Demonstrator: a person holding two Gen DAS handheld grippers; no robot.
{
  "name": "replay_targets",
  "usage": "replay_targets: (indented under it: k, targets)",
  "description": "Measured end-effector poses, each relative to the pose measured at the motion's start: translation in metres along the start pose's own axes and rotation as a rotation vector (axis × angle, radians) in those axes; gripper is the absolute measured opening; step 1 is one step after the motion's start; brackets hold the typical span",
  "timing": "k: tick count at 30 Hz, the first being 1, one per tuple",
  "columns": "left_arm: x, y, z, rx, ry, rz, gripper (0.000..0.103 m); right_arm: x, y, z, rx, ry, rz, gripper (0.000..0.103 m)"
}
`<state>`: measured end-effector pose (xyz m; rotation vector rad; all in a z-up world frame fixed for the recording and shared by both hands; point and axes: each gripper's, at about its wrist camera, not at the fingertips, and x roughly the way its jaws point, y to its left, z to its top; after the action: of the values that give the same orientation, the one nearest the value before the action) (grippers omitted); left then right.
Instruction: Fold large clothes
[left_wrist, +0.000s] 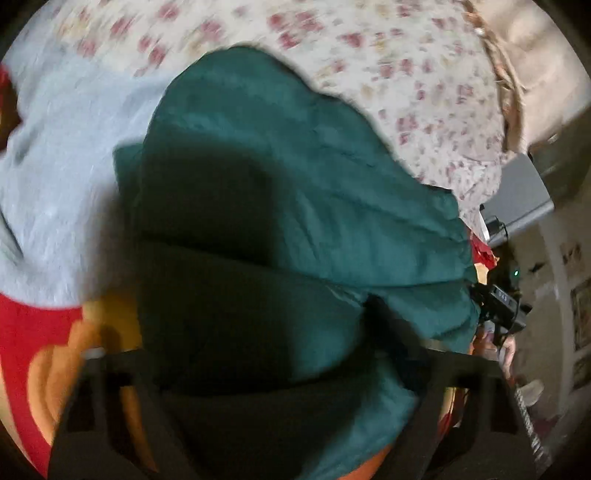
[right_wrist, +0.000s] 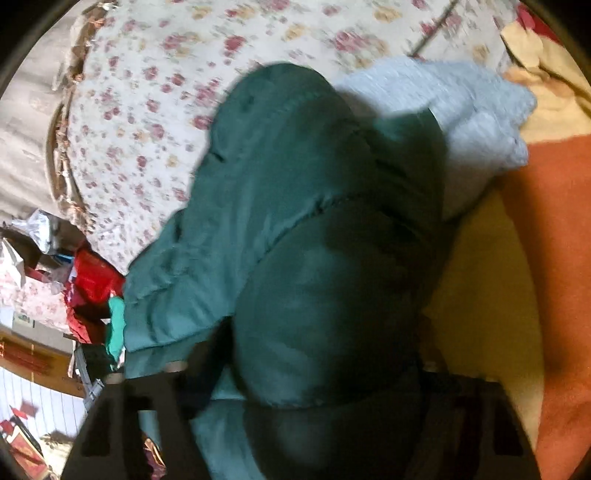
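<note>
I see the green garment (left_wrist: 295, 221) draped straight ahead of both grippers, on the bed over a floral sheet (left_wrist: 406, 74). In the left wrist view it bunches over and between the fingers of the left gripper (left_wrist: 288, 398), so I judge that gripper closed on the cloth, though the tips are buried. The right gripper (right_wrist: 314, 413) looks the same: fabric swallows the gap between its jaws, and I read it as gripping the garment (right_wrist: 295, 221) too. The garment's long axis runs away from me, up the bed. A pale grey garment (left_wrist: 55, 184) lies just beside it, on the left. Neither arm is clearly nearer. I can read no labels or writing; motion blur smears everything.
</note>
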<state>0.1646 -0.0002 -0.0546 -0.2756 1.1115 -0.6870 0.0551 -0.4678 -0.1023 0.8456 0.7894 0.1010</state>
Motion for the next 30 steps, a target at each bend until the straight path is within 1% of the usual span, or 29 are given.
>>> replay_targets:
  k: [1,2,4,5,6,7,9,12,13,14,15,16,17,20,23,26,27,29,30]
  targets:
    - [-0.007,-0.005,0.006,-0.001,-0.008,-0.02,0.058,-0.005,0.009,0.001,-0.03,-0.009,-0.007,0.045]
    - [-0.014,-0.008,0.012,-0.001,-0.015,-0.041,0.049,-0.012,0.019,0.002,-0.065,-0.021,-0.012,0.041]
    - [-0.026,-0.016,0.022,0.013,-0.033,-0.055,0.045,-0.022,0.033,0.007,-0.098,-0.043,0.017,0.04]
    - [-0.031,-0.023,0.028,0.035,-0.044,-0.044,0.045,-0.03,0.043,0.009,-0.119,-0.061,0.043,0.04]
    - [-0.033,-0.024,0.032,0.047,-0.049,-0.035,0.045,-0.033,0.049,0.01,-0.133,-0.072,0.052,0.04]
    - [-0.033,-0.029,0.035,0.063,-0.058,-0.012,0.045,-0.035,0.055,0.012,-0.15,-0.084,0.053,0.039]
    - [-0.027,-0.026,0.038,0.059,-0.056,0.022,0.045,-0.031,0.058,0.014,-0.166,-0.089,0.037,0.039]
    - [-0.008,-0.013,0.034,0.041,-0.031,0.097,0.047,-0.016,0.042,0.013,-0.128,-0.067,-0.001,0.039]
    - [0.0,-0.009,0.03,0.039,-0.023,0.124,0.05,-0.012,0.033,0.011,-0.109,-0.061,-0.009,0.04]
    - [0.004,-0.006,0.027,0.038,-0.02,0.129,0.053,-0.009,0.025,0.01,-0.087,-0.055,-0.01,0.04]
    - [0.006,-0.004,0.024,0.033,-0.022,0.129,0.053,-0.007,0.017,0.008,-0.061,-0.05,0.001,0.04]
    - [0.006,-0.005,0.023,0.033,-0.026,0.129,0.052,-0.008,0.012,0.007,-0.042,-0.05,0.017,0.04]
    - [0.004,-0.008,0.023,0.034,-0.029,0.131,0.05,-0.009,0.011,0.006,-0.035,-0.051,0.022,0.04]
    - [-0.008,-0.018,0.021,0.042,-0.046,0.107,0.042,-0.016,0.016,0.006,-0.035,-0.052,0.031,0.039]
    - [-0.022,-0.025,0.017,0.053,-0.059,0.075,0.041,-0.034,0.024,-0.003,-0.052,-0.062,0.089,0.038]
    - [-0.025,-0.024,0.001,0.061,-0.054,0.084,0.041,-0.043,0.021,-0.02,-0.063,-0.055,0.11,0.038]
    - [-0.024,-0.023,-0.002,0.062,-0.053,0.091,0.043,-0.043,0.017,-0.024,-0.062,-0.05,0.105,0.038]
    - [-0.013,-0.014,-0.006,0.037,-0.046,0.127,0.054,-0.04,0.007,-0.029,-0.048,-0.039,0.089,0.042]
    - [-0.012,-0.012,-0.007,0.021,-0.045,0.139,0.057,-0.036,0.003,-0.028,-0.02,-0.036,0.086,0.045]
